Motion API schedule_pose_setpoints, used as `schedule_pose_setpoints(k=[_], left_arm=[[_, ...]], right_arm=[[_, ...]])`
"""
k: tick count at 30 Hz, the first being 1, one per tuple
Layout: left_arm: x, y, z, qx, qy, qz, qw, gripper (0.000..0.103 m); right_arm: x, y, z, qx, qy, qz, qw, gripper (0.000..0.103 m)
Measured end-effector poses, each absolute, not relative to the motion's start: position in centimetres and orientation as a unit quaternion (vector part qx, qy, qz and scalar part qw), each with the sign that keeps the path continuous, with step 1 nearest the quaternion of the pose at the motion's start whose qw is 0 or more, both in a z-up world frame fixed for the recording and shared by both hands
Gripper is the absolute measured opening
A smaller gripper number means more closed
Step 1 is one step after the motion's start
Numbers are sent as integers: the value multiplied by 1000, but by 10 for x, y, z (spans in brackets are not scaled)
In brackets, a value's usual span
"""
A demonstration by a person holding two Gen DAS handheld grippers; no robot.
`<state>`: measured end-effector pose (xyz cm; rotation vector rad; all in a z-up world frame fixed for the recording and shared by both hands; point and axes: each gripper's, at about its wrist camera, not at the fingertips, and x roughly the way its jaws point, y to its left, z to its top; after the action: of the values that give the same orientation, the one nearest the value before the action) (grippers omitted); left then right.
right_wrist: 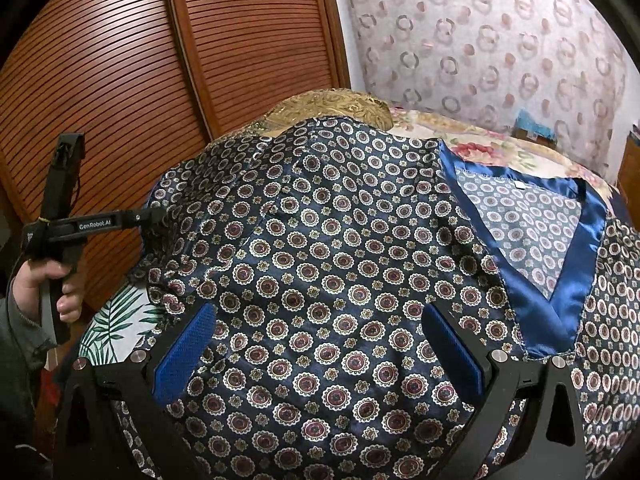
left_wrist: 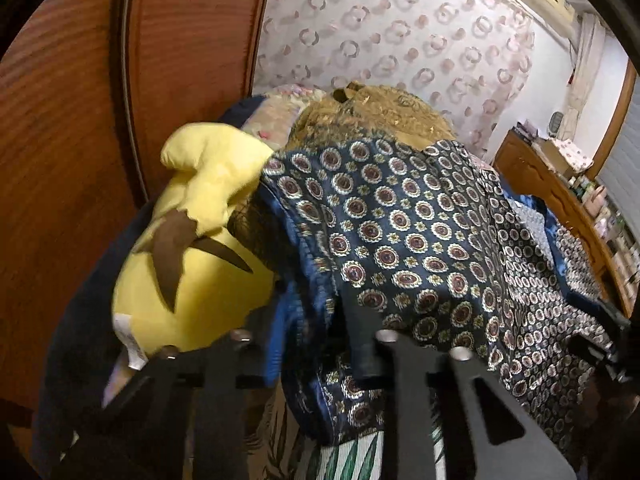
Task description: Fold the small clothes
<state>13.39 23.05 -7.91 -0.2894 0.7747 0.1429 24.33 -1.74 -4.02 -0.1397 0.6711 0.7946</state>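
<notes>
A dark blue satin top (right_wrist: 344,264) with a round medallion print and a bright blue V-neck band (right_wrist: 560,280) lies spread on the bed. My right gripper (right_wrist: 316,344) is open, its blue pads (right_wrist: 184,352) wide apart just above the cloth's middle. My left gripper (left_wrist: 308,344) is shut on the top's left edge (left_wrist: 304,280), with blue fabric pinched between the fingers. It also shows in the right wrist view (right_wrist: 154,216), gripping the garment's left side, held by a hand.
A yellow plush toy (left_wrist: 192,248) lies left of the garment beside the wooden louvred wardrobe doors (right_wrist: 160,80). A gold patterned cushion (right_wrist: 328,106) sits behind the top. A wooden dresser (left_wrist: 560,200) with bottles stands at right. A leaf-print sheet (right_wrist: 116,320) covers the bed.
</notes>
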Motion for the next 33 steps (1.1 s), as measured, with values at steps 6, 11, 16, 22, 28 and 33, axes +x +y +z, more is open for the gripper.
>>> schedule_pose_setpoints(k=[6,11,16,22,28,33], left_arm=[[122,210,-51,-104,343,63,931,6],[129,182,-18,-82,315,26,945,6],[157,141,2,-60,310,-39,948,6],[178,92,10,-39,313,-96,944,6],[171,94,3,-41,324,-95,941,26],[159,105,3,-42,320,-75,943,50]], right_arm=[[240,-30,-39,-55,316,378,868,103],[237,-41,-36,-51,315,372,871,103],[237,-65,-29,-41,311,353,881,103],[232,-102,-21,-27,307,317,897,103],[224,-120,-15,-24,307,298,904,103],[220,-114,-9,-27,306,303,902,103]])
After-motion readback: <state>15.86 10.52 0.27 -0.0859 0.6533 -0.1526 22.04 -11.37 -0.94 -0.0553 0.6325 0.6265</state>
